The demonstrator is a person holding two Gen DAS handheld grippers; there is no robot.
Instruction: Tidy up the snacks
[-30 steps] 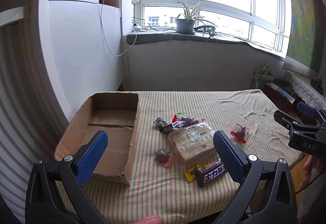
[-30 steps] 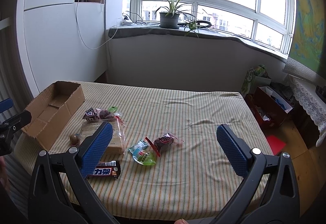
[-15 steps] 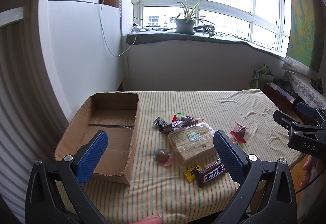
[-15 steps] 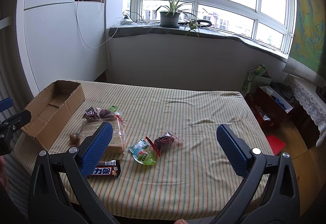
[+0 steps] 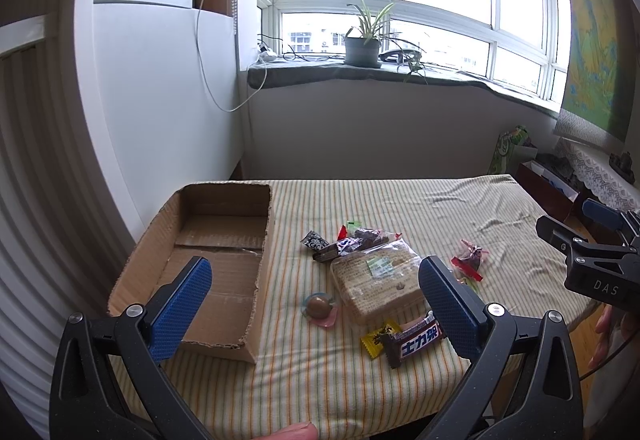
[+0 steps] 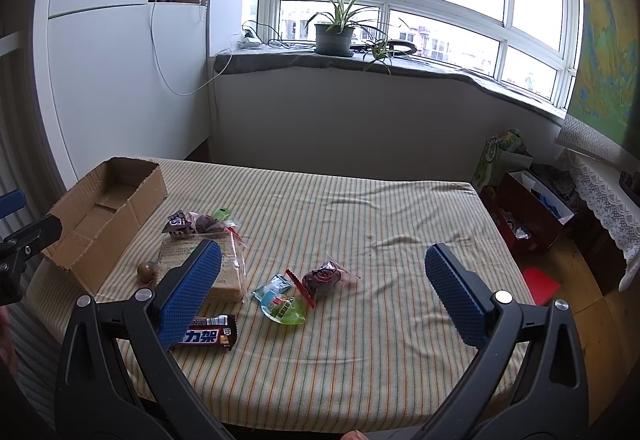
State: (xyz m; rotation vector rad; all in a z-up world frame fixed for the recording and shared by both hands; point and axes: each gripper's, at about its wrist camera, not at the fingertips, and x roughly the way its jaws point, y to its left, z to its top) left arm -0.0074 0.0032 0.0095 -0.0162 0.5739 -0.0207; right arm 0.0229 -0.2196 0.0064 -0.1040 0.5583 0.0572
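While both tools hang above the near edge of the striped tabletop (image 6: 400, 224), nothing has been picked up: the left gripper (image 5: 316, 292) has its fingers spread wide with only air between them, and the right gripper (image 6: 320, 272) is just as wide and just as empty.

The cardboard box (image 5: 208, 272) sits open-topped at about 9 o'clock on the cloth, apparently with nothing in it, its long side facing the snacks, which probably makes it the place they are meant to go. The snacks lie loosely clustered beside it. In the left view, the bread pack (image 5: 378, 284) lies at the centre. The dark wrappers (image 5: 348, 240) are at its 12 o'clock, a round brown sweet (image 5: 318, 306) at its 8 o'clock and the chocolate bar (image 5: 416, 338) with a yellow candy (image 5: 374, 340) at its 5 o'clock. In the right view, the red packet (image 6: 324, 276) and the green pouch (image 6: 282, 304) lie apart at the bread's 3 o'clock, nearest the right gripper.

The wide openings seem suited to the bulky bread as well as the small pieces.
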